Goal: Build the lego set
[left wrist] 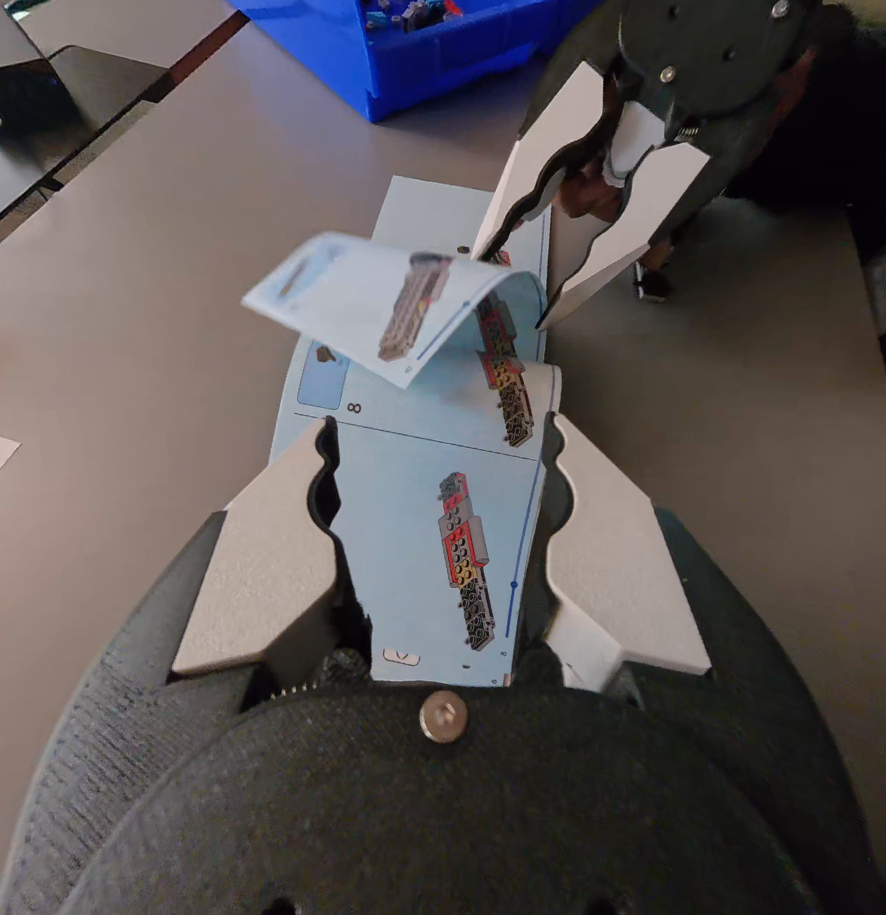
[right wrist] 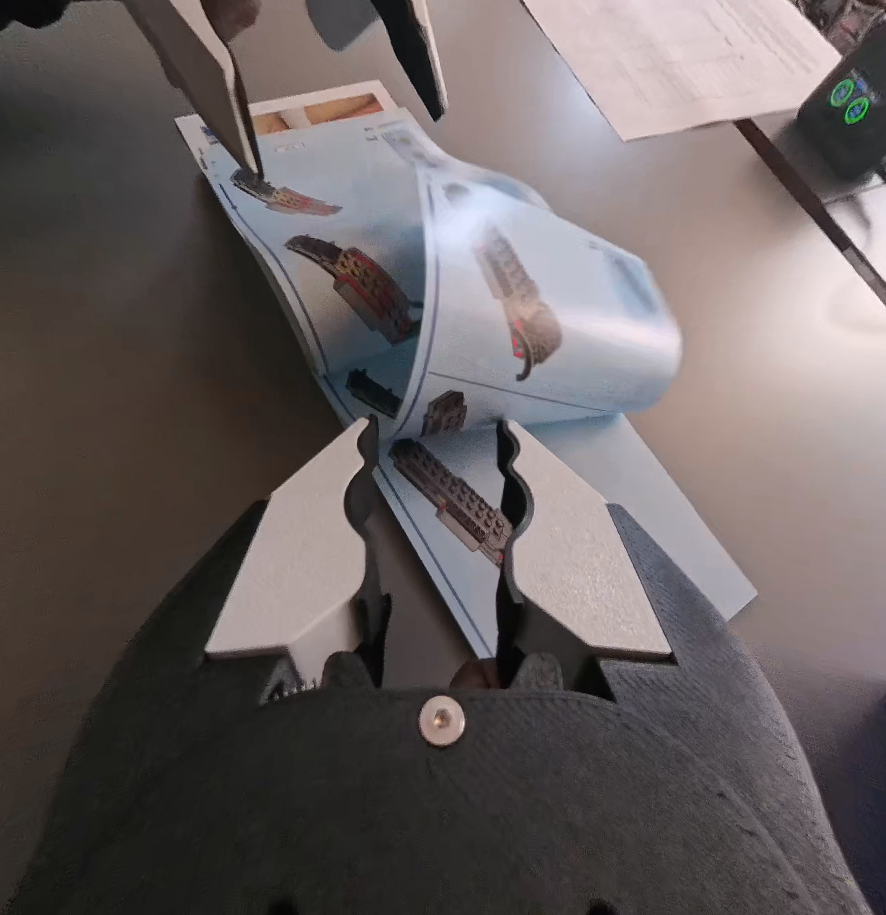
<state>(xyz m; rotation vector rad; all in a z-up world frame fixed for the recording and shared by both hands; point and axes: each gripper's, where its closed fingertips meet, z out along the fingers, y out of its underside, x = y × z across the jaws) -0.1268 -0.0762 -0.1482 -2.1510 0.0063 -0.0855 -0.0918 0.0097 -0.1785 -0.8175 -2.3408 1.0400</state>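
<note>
Booklet (left wrist: 431, 520) lay open on the grey table (left wrist: 158, 297), one page curling up blurred — both grippers, left (left wrist: 438, 421) and right (right wrist: 433, 426), gaped, grasping nothing.

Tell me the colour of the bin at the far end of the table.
Bright blue. The bin shows best in the left wrist view, beyond the instruction booklet.

Grey-brown tabletop (left wrist: 183, 247) under soft light, dark seam (right wrist: 797, 183) between adjoining tables, black boxes (left wrist: 44, 89) behind.
</note>
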